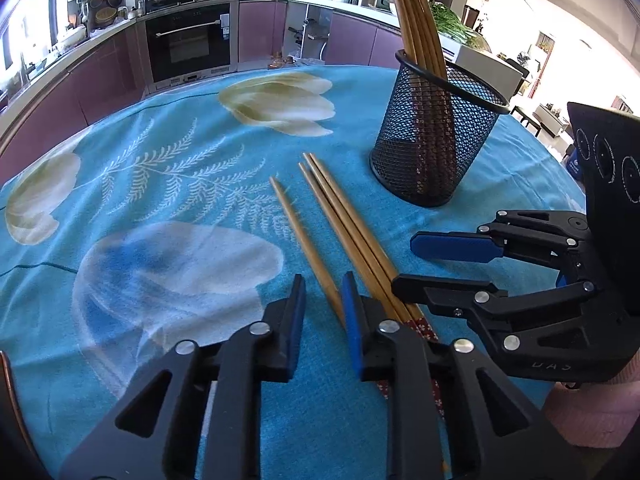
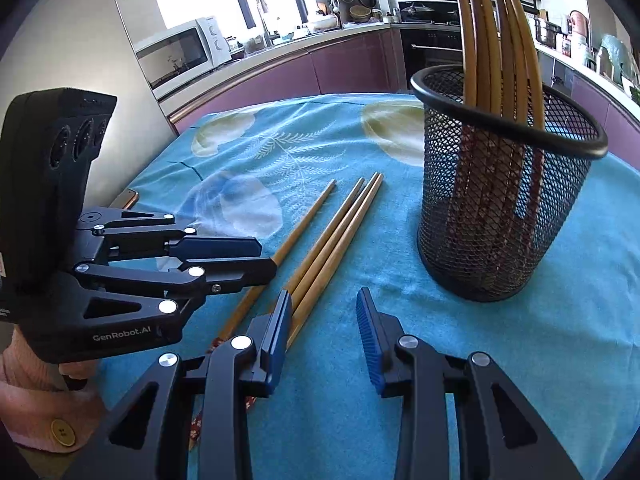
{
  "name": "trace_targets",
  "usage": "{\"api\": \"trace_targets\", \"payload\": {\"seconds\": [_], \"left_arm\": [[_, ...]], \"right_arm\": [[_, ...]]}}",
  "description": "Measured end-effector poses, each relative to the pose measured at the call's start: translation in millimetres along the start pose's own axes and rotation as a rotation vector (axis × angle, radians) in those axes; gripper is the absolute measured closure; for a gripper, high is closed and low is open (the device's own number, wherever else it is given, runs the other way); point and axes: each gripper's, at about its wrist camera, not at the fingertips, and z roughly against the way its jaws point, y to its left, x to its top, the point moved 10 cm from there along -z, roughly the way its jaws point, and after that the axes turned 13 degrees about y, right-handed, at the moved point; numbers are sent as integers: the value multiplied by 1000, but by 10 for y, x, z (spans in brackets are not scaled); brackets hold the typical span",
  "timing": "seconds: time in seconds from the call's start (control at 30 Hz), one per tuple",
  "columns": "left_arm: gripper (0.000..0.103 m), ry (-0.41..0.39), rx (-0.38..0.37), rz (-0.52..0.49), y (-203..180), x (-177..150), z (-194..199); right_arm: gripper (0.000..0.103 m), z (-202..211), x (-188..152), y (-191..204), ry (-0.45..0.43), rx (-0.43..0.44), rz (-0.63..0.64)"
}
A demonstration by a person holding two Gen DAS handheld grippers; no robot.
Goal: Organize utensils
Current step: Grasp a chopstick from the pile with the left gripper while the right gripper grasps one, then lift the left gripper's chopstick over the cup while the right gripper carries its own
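Several chopsticks (image 2: 496, 52) stand in the mesh cup (image 2: 504, 216).

A blue floral tablecloth (image 1: 180, 184) covers the table. At twelve o'clock stands a built-in oven (image 1: 188, 42); at ten o'clock, a white microwave (image 2: 180, 50).

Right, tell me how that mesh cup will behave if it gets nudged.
The black mesh cup probably tips easily: its tall chopsticks lean to one side, high above the rim. Open wire mesh suggests it is light, so it may slide on the blue tablecloth rather than hold its place.
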Motion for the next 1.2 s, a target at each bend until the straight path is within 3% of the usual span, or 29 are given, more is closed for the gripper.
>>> {"api": "trace_targets", "payload": {"seconds": [0.1, 0.23, 0.47, 0.57, 0.8, 0.97, 1.2], "left_arm": [[86, 0, 11, 5, 33, -5, 8], [78, 11, 10, 20, 81, -26, 5], [79, 14, 21, 21, 90, 45, -44], [85, 13, 34, 32, 111, 72, -55], [95, -7, 24, 76, 148, 56, -28], [96, -24, 8, 88, 127, 19, 36], [96, -32, -27, 55, 12, 1, 102]], "right_arm": [[72, 5, -2, -21, 10, -24, 0], [75, 17, -18, -43, 27, -33, -8], [79, -72, 112, -79, 30, -82, -21], [83, -92, 145, -108, 23, -82, -42], [97, -41, 97, -224, 9, -10, -129], [97, 53, 67, -263, -17, 33, -163], [97, 125, 41, -54, -2, 78, -80]]}}
